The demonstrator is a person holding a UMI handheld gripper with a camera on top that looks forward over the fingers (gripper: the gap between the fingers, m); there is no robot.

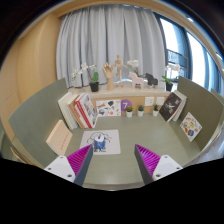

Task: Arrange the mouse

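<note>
My gripper (114, 166) is open and empty, held low over the grey-green table (125, 150). Its magenta pads (81, 160) stand wide apart with only bare table between them. Just ahead of the left finger lies a white mat with a cartoon figure printed on it (100, 142). I cannot make out a mouse anywhere in the gripper view.
Upright books (80, 108) and a tan box (60, 137) stand at the left. A wooden shelf (125, 92) with small potted plants (94, 80) runs along the back in front of curtains. More books (172, 107) lean at the right.
</note>
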